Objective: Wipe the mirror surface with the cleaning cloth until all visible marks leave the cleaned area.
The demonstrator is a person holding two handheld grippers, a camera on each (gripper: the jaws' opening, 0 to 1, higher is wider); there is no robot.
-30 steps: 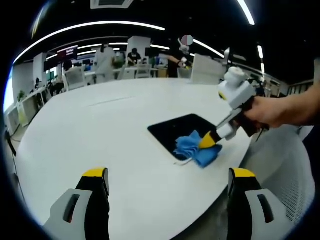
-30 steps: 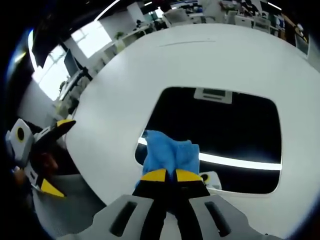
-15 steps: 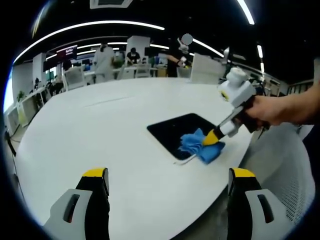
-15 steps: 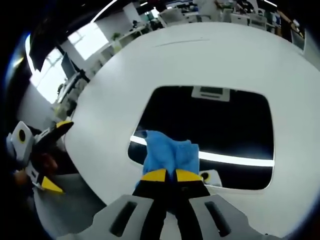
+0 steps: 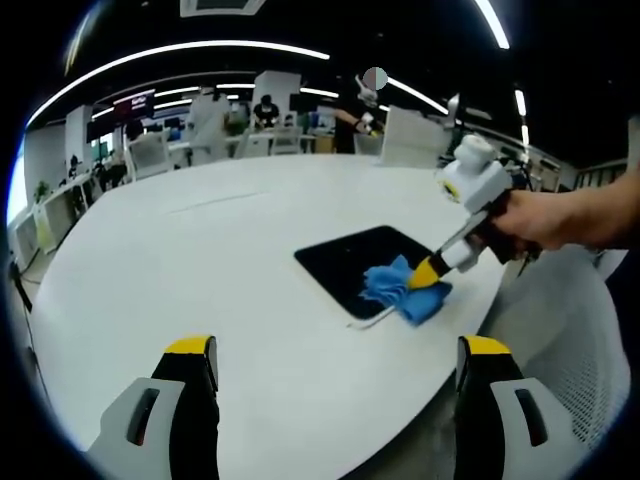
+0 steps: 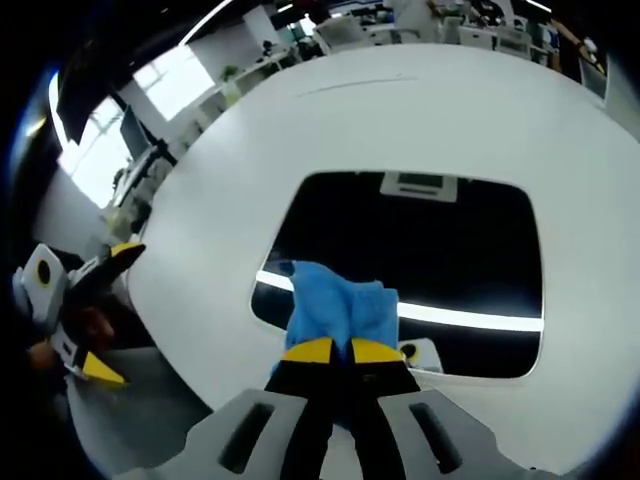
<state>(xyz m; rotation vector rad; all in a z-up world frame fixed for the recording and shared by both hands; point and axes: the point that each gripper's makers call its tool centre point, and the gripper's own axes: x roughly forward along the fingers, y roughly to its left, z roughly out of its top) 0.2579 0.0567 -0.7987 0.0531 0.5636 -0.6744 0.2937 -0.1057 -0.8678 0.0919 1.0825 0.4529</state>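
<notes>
One broad white round table (image 5: pixel 180 260) carries everything. On it, near the right edge in the left gripper view, the dark rectangular mirror (image 6: pixel 440 250) lies flat, reflecting a ceiling light strip. At the mirror's near edge sits the blue cleaning cloth (image 6: pixel 335 310), pinched between the right gripper's (image 6: pixel 332 352) closed jaws. The left gripper (image 5: pixel 330 350) hangs spread and empty, well apart. Good wiping probably means pressing the cloth flat and sweeping in overlapping passes across the whole glass.

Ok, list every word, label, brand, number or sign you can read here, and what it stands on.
None can be read.
The screen on the far wall in the left gripper view shows a pink band, too blurred to read.
The mirror, cloth and table carry no text.
</notes>
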